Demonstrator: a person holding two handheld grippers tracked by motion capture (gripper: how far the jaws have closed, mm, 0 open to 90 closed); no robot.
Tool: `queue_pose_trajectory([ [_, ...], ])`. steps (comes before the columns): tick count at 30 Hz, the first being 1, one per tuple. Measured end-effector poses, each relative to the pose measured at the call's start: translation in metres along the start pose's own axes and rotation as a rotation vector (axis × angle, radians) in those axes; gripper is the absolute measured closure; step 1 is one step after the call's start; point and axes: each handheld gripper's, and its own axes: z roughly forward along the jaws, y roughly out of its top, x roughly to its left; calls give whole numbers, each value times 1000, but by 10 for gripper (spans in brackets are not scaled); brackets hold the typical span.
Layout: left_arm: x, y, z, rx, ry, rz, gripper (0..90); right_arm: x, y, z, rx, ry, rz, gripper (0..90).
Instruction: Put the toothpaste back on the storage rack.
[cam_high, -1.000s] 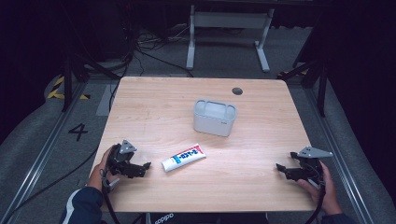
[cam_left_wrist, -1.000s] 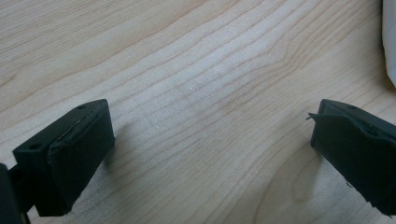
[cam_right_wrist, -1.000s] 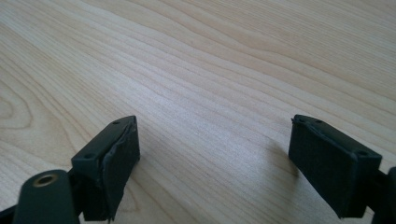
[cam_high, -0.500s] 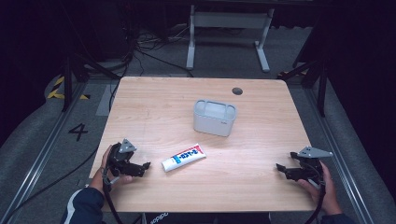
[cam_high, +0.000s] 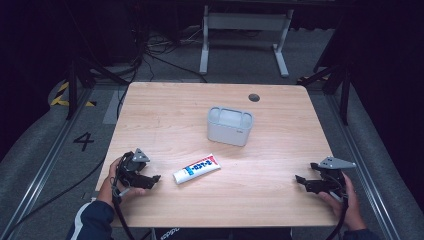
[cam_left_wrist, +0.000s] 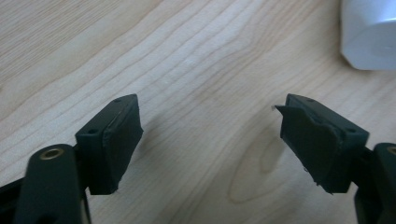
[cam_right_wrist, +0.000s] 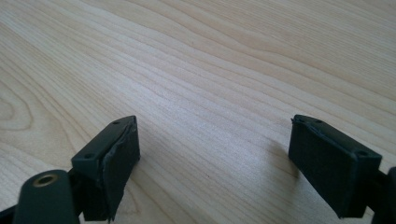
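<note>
Both tongs rest low over the tabletop (cam_high: 280, 195) near its front edge: the left gripper (cam_high: 150, 178) by the front left corner, its jaws apart with only bare wood between them after having just closed a little, and the right gripper (cam_high: 301, 179) by the front right corner, jaws wide apart over bare wood. Just beside the left gripper's tips lies the toothpaste tube (cam_high: 197, 168), flat and slanted, its cap end nearest the jaws yet apart from them. Behind it, near the middle of the tabletop, stands a grey holder (cam_high: 230, 126), well apart from both grippers.
</note>
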Motion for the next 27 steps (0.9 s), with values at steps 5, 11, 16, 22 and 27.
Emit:
queue_pose_trajectory([
  [5,-11,17,-15,37,-10,74,207,0,0,0,-1,-1,-2,169],
  [11,-32,36,-21,107,-55,179,216,0,0,0,-1,-3,-3,169],
  [16,-46,53,-14,157,-88,247,216,0,0,0,-2,-4,-2,169],
  [22,-56,70,-3,187,-113,294,214,0,0,0,-1,-5,-5,169],
  [27,-60,79,2,193,-121,313,209,1,0,0,-1,-5,-5,169],
])
